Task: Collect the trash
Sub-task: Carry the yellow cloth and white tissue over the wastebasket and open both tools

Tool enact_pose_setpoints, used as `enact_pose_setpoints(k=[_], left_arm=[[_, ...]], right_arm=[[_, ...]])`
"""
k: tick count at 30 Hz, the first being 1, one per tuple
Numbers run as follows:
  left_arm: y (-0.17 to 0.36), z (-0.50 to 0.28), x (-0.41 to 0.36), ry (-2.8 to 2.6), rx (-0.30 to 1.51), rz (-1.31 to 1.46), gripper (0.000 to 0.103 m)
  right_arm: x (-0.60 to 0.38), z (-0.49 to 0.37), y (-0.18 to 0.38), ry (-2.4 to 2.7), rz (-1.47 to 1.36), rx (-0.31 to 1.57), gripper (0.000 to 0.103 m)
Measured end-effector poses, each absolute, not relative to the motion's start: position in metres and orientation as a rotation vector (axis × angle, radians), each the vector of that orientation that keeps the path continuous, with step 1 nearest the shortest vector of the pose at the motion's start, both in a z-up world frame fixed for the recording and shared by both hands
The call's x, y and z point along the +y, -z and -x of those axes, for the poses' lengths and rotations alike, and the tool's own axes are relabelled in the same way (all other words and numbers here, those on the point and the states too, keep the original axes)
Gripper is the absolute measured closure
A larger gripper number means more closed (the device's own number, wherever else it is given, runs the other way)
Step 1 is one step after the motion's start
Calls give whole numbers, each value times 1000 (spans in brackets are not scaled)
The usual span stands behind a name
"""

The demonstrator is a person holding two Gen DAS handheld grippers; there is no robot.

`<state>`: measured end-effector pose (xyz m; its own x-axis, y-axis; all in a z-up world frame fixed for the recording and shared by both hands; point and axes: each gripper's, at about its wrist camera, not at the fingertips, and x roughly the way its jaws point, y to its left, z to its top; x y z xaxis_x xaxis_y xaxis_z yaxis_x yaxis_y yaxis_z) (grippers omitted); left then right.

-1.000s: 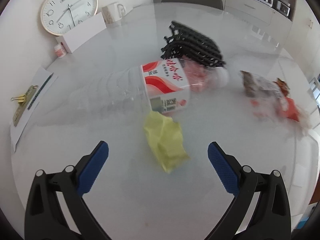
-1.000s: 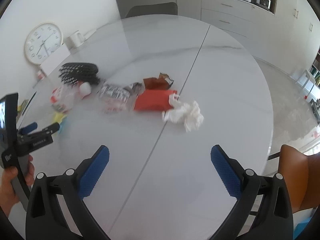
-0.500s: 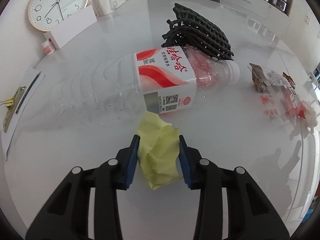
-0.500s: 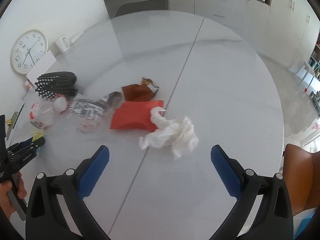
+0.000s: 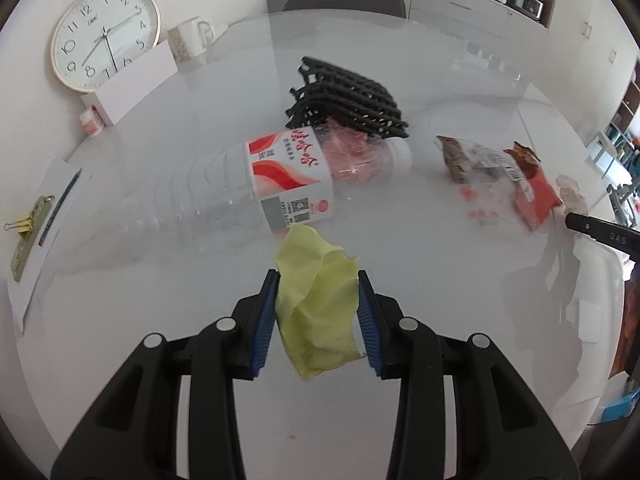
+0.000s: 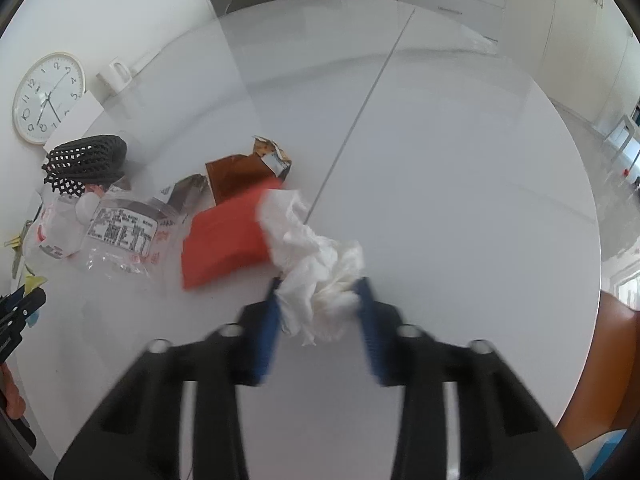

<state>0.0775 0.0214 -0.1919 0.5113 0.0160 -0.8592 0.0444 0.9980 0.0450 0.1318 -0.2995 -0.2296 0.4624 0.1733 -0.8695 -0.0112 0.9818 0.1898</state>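
Our left gripper (image 5: pixel 318 316) has closed its blue fingers (image 5: pixel 266 322) on the crumpled yellow paper scrap (image 5: pixel 316 300) just in front of the empty clear plastic bottle (image 5: pixel 256 184) on the white table (image 5: pixel 420 260). Our right gripper (image 6: pixel 318 320) has just been closing, and its fingers now pinch the crumpled white tissue (image 6: pixel 316 264) beside the flat red packet (image 6: pixel 224 236). Both wads look feather-light, soft and compressible, so we judge that a pinch across the bulk suits them better than one at a loose edge.

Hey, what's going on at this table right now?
A person is clearing trash off a white table with a handheld gripper in each hand. The left gripper is clamped on a crumpled yellow paper. The right gripper has just been closing, and a crumpled white tissue is pinched between its pads. A plastic bottle, a clear wrapper and a red packet are not yet collected.
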Motion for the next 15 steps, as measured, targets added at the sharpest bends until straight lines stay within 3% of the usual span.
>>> enact_pose_setpoints(k=[8, 15], left_arm=[[155, -40, -5, 79, 997, -67, 65], [109, 27, -59, 169, 993, -69, 65]], right_arm=[[-318, -88, 189, -171, -209, 1032, 78], [-327, 4, 126, -271, -167, 999, 76]])
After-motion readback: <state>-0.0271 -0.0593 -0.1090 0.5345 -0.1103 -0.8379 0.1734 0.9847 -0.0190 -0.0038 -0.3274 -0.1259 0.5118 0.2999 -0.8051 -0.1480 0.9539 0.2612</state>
